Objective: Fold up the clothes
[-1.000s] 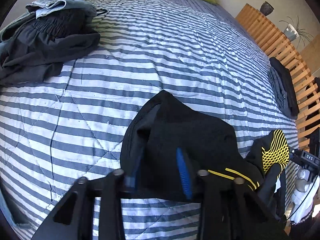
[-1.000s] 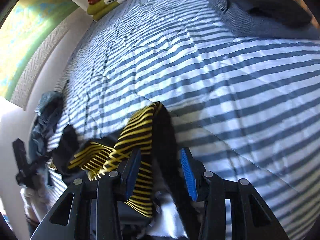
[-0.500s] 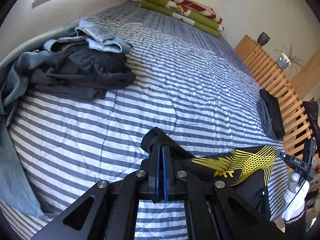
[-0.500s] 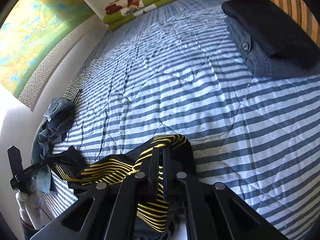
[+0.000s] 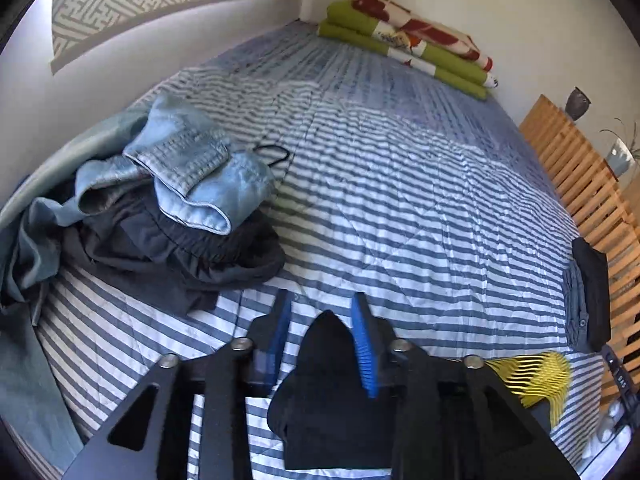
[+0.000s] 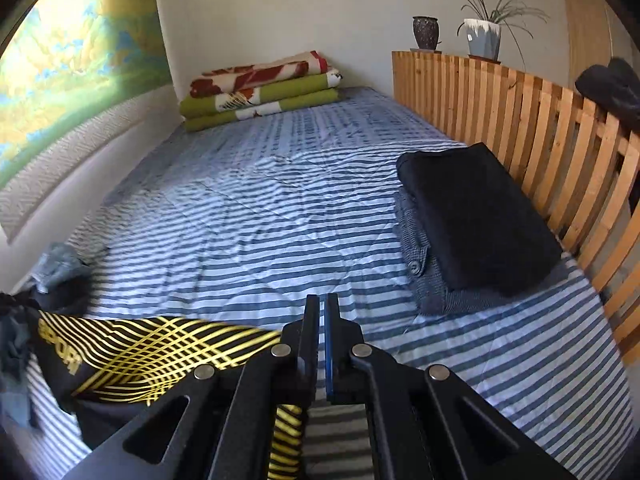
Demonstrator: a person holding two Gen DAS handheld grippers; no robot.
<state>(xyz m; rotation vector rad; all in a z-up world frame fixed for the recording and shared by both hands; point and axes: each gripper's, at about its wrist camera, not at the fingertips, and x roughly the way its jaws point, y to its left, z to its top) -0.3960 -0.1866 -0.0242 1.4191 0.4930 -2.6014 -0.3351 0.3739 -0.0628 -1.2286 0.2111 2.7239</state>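
Note:
A black sports garment with yellow line print (image 6: 140,352) is spread at the near edge of the striped bed cover (image 5: 400,200). My right gripper (image 6: 322,300) is shut on one end of it, and printed cloth hangs below the fingers. In the left wrist view its black end (image 5: 332,400) lies between the blue pads of my left gripper (image 5: 322,300), which stands open. The cloth's tip rests close to the right pad. The yellow part (image 5: 536,376) shows far right.
A heap of light jeans and dark clothes (image 5: 172,200) lies at the left, by the wall. A folded dark stack (image 6: 472,216) sits against the wooden slat rail (image 6: 540,120). A folded green and red blanket (image 6: 260,92) lies at the far end.
My left gripper was shut on the black end half a second ago and now stands open. Both views have tilted up along the bed. The right gripper stays shut on the garment.

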